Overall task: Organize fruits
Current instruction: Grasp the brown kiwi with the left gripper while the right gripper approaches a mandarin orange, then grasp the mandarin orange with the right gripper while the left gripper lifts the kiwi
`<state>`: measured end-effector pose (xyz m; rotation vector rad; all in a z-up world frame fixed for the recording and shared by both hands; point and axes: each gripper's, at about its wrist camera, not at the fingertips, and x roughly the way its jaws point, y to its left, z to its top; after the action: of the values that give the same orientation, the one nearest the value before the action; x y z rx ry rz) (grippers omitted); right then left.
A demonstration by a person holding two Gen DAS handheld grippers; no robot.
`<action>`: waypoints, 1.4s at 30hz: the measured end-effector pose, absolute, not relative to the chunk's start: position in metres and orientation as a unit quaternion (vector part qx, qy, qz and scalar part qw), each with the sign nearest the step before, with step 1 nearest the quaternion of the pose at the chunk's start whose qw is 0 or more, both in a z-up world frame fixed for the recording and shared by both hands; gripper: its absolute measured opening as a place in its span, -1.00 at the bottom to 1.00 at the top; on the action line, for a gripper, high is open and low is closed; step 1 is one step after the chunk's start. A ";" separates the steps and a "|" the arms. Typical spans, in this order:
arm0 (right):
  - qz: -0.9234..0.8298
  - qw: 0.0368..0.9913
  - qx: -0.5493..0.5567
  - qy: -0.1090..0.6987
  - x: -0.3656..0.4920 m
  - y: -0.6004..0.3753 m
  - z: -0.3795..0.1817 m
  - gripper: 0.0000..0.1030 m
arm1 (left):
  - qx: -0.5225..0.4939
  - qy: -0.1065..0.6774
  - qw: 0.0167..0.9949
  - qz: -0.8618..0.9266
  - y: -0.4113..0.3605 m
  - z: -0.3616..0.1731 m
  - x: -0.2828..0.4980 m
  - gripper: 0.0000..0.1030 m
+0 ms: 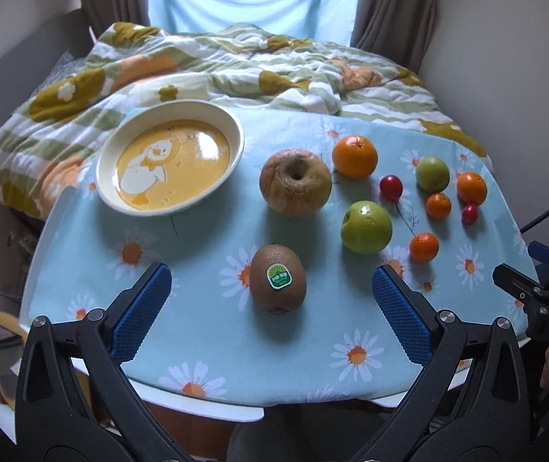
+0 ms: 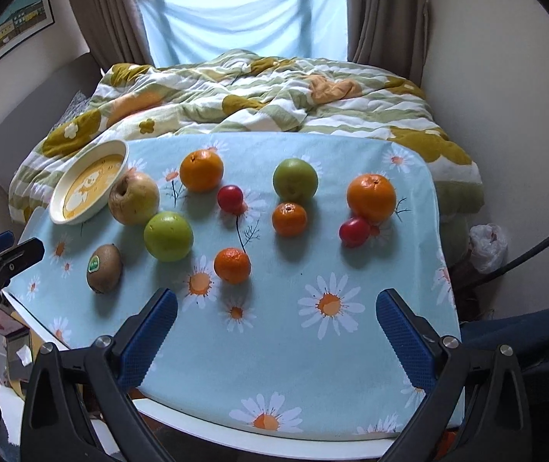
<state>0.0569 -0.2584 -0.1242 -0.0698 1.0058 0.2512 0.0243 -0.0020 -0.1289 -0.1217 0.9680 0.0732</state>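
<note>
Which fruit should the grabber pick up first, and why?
Probably the kiwi: it sits right between the open left gripper fingers, nearest of all the fruit. Easing forward and closing on it looks sensible, since the bowl is empty.

Empty duck-printed bowl (image 1: 170,156) at 10 o'clock on the counter, wrinkled apple (image 1: 294,183) beside it, stickered kiwi (image 1: 277,283) at 6, oranges, green apples, red cherry tomatoes scattered toward 2

Home bedroom, rumpled duvet (image 2: 259,96), curtained window (image 2: 243,11)
</note>
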 end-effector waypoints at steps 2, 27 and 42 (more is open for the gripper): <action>0.133 0.865 -0.053 0.481 0.059 -0.256 -0.136 0.99 | -0.071 0.468 0.880 0.042 -0.004 -0.143 0.028 1.00; 0.263 0.809 -0.140 0.507 0.101 -0.213 -0.209 0.38 | -0.066 0.525 0.846 0.058 -0.012 -0.219 0.062 0.08; 0.266 0.806 -0.159 0.504 0.103 -0.199 -0.215 0.07 | -0.068 0.523 0.847 0.057 -0.017 -0.217 0.052 0.01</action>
<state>0.1035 -0.1987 -0.2149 -0.3413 1.0783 0.5700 0.0520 -0.0174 -0.2174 -0.1426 1.1036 0.1199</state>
